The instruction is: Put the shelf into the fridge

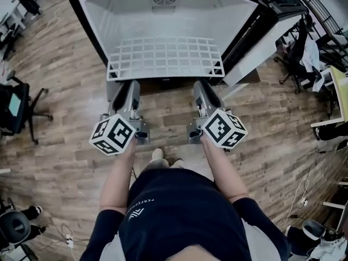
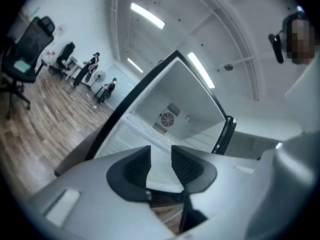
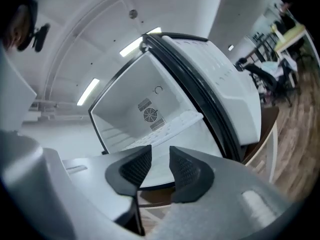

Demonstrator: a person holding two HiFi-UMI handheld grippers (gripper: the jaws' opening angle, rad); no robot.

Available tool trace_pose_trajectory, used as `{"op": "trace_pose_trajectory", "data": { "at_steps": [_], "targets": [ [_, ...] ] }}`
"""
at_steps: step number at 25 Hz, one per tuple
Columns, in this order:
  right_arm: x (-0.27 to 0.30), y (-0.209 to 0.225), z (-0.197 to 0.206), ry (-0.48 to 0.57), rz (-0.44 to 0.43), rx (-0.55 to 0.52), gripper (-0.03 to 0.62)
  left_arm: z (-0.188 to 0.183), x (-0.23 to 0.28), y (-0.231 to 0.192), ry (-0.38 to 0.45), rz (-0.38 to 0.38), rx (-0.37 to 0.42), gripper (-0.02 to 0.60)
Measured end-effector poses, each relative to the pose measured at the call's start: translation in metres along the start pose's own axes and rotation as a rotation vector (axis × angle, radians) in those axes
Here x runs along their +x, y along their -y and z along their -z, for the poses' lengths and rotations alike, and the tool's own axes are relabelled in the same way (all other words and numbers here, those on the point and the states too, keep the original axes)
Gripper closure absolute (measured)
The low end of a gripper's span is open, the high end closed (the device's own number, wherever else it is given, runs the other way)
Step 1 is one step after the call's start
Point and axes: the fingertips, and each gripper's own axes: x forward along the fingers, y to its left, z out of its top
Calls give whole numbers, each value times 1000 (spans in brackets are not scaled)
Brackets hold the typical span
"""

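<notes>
Left tool [image 1: 130,84] and right tool [image 1: 201,84], wide, empty, face the shelf [image 1: 163,58] at its front edge (fridge [image 1: 95,12] open).

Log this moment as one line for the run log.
shelf: lying at mouth of open fridge | left gripper: open, nothing gripped, near shelf front | right gripper: open, nothing gripped, near shelf front

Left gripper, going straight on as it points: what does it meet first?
For the left gripper, likely the front edge of the wire shelf, resting in the open fridge; depth is unclear.
</notes>
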Motion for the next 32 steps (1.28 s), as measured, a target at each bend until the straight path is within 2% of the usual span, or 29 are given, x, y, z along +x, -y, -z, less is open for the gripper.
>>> {"op": "trace_pose_trajectory", "data": {
  "at_steps": [3,5,8,10,11,14,17,21,25,32],
  "targets": [
    [-5,-5,-2,11,49,-239,485,-3,-5,3,-2,-31,166,458],
    [-7,-7,-4,18,73,-351,485,-2,-5,9,-16,-36,258,462],
    [-9,-10,-4,26,91,-415,485,-4,-8,17,-23,-43,382,462],
    [-10,-11,-3,28,97,-432,484,-6,-11,18,-20,-56,437,466],
    [-10,-11,-2,26,100,-437,482,-6,-13,17,-19,-63,449,491],
    [-8,-10,1,7,103,-435,476,-6,-14,12,-30,-73,435,500],
    [-3,-15,1,-7,87,-434,476,-7,-12,9,-42,-68,406,488],
    [5,-24,-5,1,76,-449,476,-10,-4,14,-35,-60,404,477],
    [14,-22,-5,-12,91,-453,473,-6,4,15,-61,-60,402,452],
    [17,-20,-6,12,119,-469,480,-7,5,10,-61,-77,402,460]
  ]
}}
